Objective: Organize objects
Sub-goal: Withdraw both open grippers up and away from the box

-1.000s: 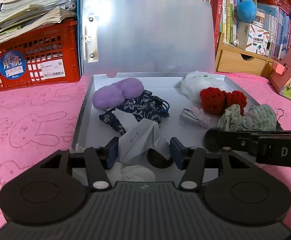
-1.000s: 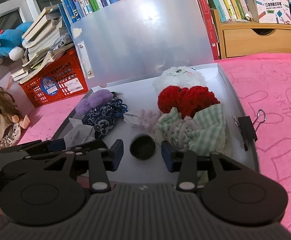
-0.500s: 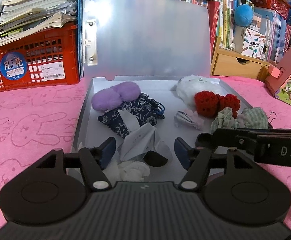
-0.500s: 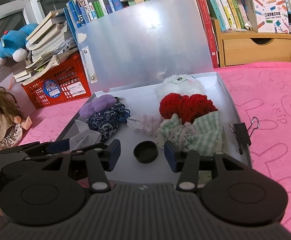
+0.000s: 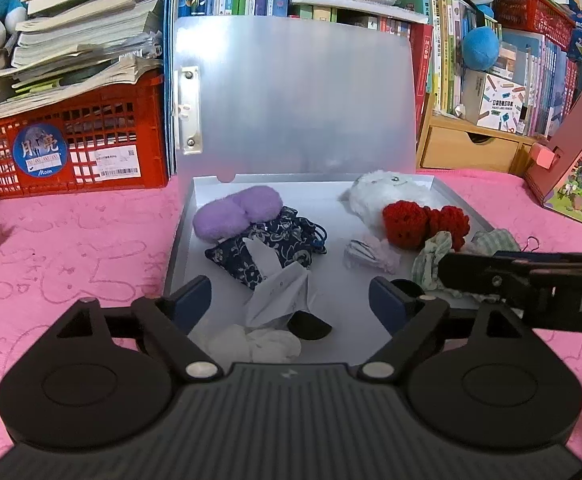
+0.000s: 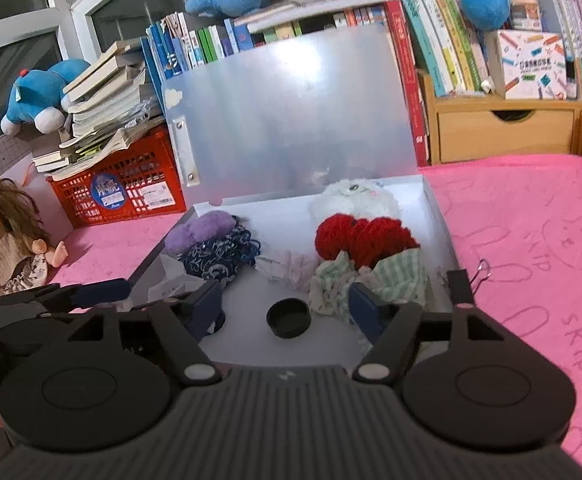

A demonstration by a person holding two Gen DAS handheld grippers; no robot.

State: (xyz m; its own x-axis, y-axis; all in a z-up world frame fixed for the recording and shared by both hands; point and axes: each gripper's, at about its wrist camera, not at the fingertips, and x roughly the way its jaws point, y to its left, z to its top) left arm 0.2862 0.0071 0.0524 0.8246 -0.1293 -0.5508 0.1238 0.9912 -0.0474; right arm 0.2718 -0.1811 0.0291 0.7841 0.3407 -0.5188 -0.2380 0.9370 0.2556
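Left gripper [image 5: 291, 300] spread wide, jaws had just been opening, nothing pinched; folded paper piece [image 5: 281, 294] lay loose between and below the pads. Right gripper [image 6: 285, 304] likewise spread, jaws just been opening, holding nothing; black cap [image 6: 288, 317] sat free on the box floor between its fingers. Both hovered at the near edge of the open grey box [image 5: 447, 196], lid [image 5: 291, 92] upright behind, box resting on a pink cover [image 5: 71, 248]. Inside, biggest first: white plush [image 5: 387, 194] far right, purple plush [image 5: 237, 212] far left, red knit piece [image 5: 423, 220], dark floral pouch [image 5: 275, 240], green checked cloth [image 6: 399, 276], small pale scrunchie [image 5: 371, 254], white tissue wad [image 5: 255, 344] at near edge. Binder clip [image 6: 465, 280] lay just outside the box's right wall, nearer the right gripper, long axis roughly away from the camera; likely the next thing to go in.
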